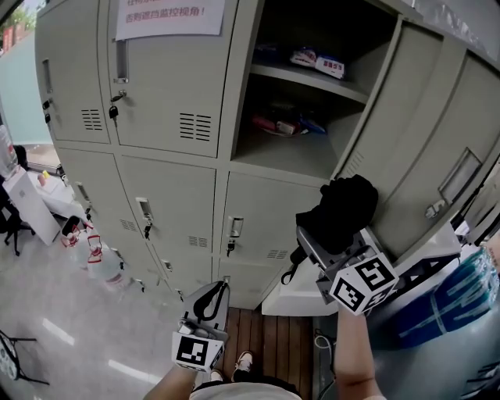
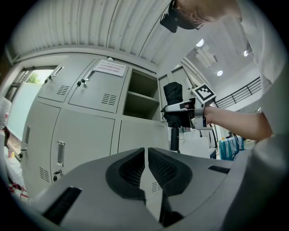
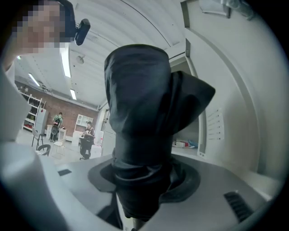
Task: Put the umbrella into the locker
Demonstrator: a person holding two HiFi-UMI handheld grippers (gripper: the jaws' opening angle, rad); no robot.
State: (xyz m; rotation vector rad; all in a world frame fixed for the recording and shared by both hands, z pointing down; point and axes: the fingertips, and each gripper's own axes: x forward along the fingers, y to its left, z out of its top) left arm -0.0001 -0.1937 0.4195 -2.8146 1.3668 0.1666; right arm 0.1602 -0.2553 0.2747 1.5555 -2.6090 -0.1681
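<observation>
A folded black umbrella (image 1: pixel 337 209) is held upright in my right gripper (image 1: pixel 324 242), which is shut on its lower part, handle end hanging below. It hangs just below and in front of the open locker (image 1: pixel 312 148), next to that locker's swung-out door (image 1: pixel 406 148). In the right gripper view the umbrella (image 3: pixel 144 122) fills the space between the jaws of the right gripper (image 3: pixel 144 176). My left gripper (image 1: pixel 209 301) is low, in front of the bottom lockers, shut and empty. The left gripper view shows its own jaws (image 2: pixel 146 169) together, with the umbrella (image 2: pixel 173 97) farther off to the right.
The open locker has a shelf with packets (image 1: pixel 316 62) and more packets (image 1: pixel 285 123) on its floor. The closed lockers (image 1: pixel 164 94) carry keys and a paper notice (image 1: pixel 168 16). Spray bottles (image 1: pixel 94 254) stand on the floor at left. A white box (image 1: pixel 293 301) sits below the door.
</observation>
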